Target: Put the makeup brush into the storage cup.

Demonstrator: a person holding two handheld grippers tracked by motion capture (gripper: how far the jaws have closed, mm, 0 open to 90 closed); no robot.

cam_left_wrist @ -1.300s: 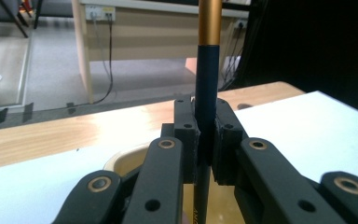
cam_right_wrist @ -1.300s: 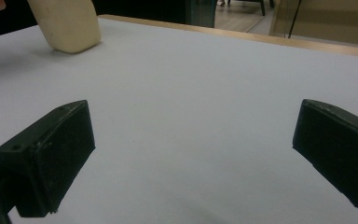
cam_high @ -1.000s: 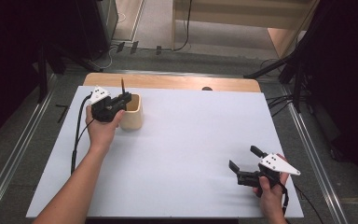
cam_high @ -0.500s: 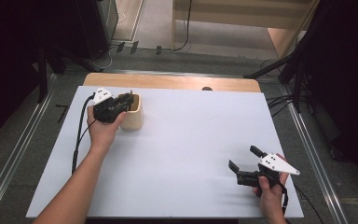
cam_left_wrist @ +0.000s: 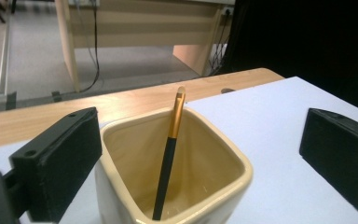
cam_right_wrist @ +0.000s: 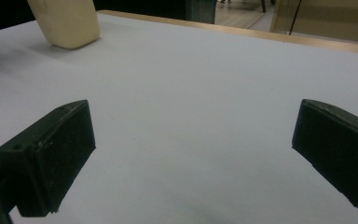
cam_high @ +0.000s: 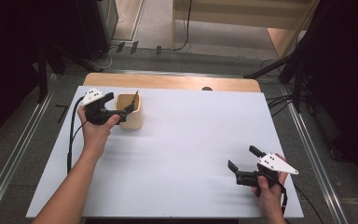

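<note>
A cream square cup [cam_high: 134, 117] stands at the far left of the white table. A black-handled brush with a gold ferrule [cam_left_wrist: 170, 149] leans inside the cup [cam_left_wrist: 121, 186], its tip up [cam_high: 135, 97]. My left gripper [cam_high: 120, 111] hovers at the cup's near-left rim; its jaws have just been opening and now stand wide. In the left gripper view [cam_left_wrist: 198, 161] the cup and brush sit between the jaws, untouched. My right gripper [cam_high: 244, 158] rests open near the front right corner, nothing between its jaws [cam_right_wrist: 191, 158].
The white table top [cam_high: 186, 135] has a wooden strip [cam_high: 168, 82] along its far edge with a small dark spot [cam_high: 207, 88]. The cup [cam_right_wrist: 65, 21] shows far off in the right gripper view. Metal rails run along both sides on the floor.
The left gripper held the brush upright above the cup, lowered it in, then opened. The brush now leans free inside the cup. The right gripper stayed still.
</note>
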